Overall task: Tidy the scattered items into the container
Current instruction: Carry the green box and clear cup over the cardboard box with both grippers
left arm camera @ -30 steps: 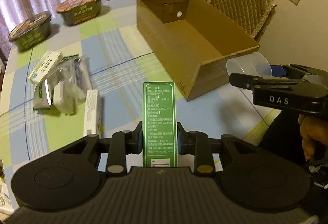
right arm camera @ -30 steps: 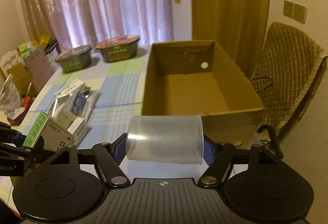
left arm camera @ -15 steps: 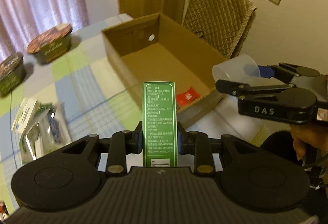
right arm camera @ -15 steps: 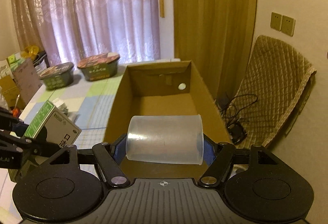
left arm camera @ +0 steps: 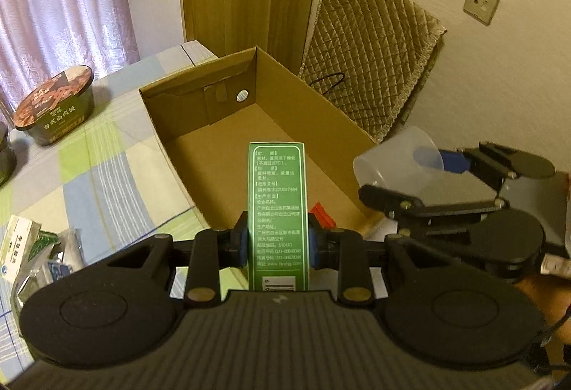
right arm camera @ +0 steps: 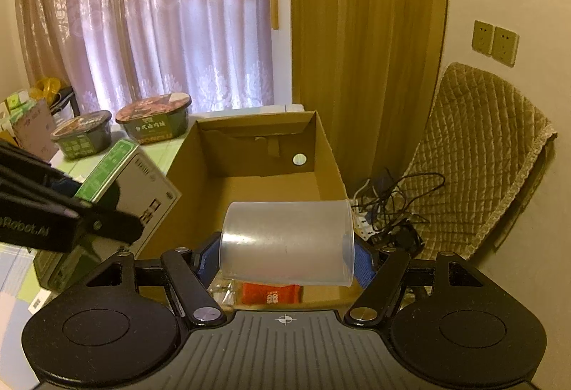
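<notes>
Cardboard box (left arm camera: 228, 126), open-topped and brown with a round hole in its far wall, sits on a table (left arm camera: 107, 176) covered by a checked cloth of blue, green and cream. Behind it hang pale pink curtains (right arm camera: 160, 26) and a mustard drape (right arm camera: 364, 33); a chair with a quilted tan cover (right arm camera: 478, 154) stands by the wall, cables tangled at its foot. Two lidded noodle bowls (right arm camera: 153, 118) rest near the window, and loose packets (left arm camera: 39, 247) lie at the table's left edge. A red packet (right arm camera: 271, 293) lies inside the box at its near end. The left gripper (left arm camera: 276, 243) is clamped on a tall green carton (left arm camera: 277, 211) with white print, held over the box's near wall. The right gripper (right arm camera: 285, 256) grips a translucent plastic cup (right arm camera: 287, 243) on its side, above the box's near right corner.
</notes>
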Demonstrator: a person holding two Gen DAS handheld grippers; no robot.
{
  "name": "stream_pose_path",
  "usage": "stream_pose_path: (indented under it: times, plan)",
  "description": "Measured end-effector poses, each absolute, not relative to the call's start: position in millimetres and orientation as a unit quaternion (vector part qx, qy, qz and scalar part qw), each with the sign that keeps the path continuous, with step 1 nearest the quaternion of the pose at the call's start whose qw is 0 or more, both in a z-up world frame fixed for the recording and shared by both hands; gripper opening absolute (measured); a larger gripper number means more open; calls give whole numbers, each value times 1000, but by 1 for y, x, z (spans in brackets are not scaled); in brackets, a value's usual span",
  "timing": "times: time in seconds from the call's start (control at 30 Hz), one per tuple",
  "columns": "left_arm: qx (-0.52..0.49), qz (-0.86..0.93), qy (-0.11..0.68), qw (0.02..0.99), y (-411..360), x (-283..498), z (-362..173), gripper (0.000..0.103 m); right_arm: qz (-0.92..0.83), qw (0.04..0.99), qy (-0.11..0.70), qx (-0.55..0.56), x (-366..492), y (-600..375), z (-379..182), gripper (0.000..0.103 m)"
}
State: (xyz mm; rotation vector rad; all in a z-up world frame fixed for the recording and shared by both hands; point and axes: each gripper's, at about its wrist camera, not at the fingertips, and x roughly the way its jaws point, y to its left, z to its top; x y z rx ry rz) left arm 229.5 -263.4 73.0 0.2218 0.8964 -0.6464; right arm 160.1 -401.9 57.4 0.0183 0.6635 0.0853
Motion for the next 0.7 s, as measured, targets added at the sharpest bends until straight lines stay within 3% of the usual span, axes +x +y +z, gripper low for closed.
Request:
stream_pose_path:
  times: [0.7]
  plan:
    - [59, -274, 443, 852, -279, 260, 45, 25, 44, 940, 337, 12, 192, -418, 39, 74]
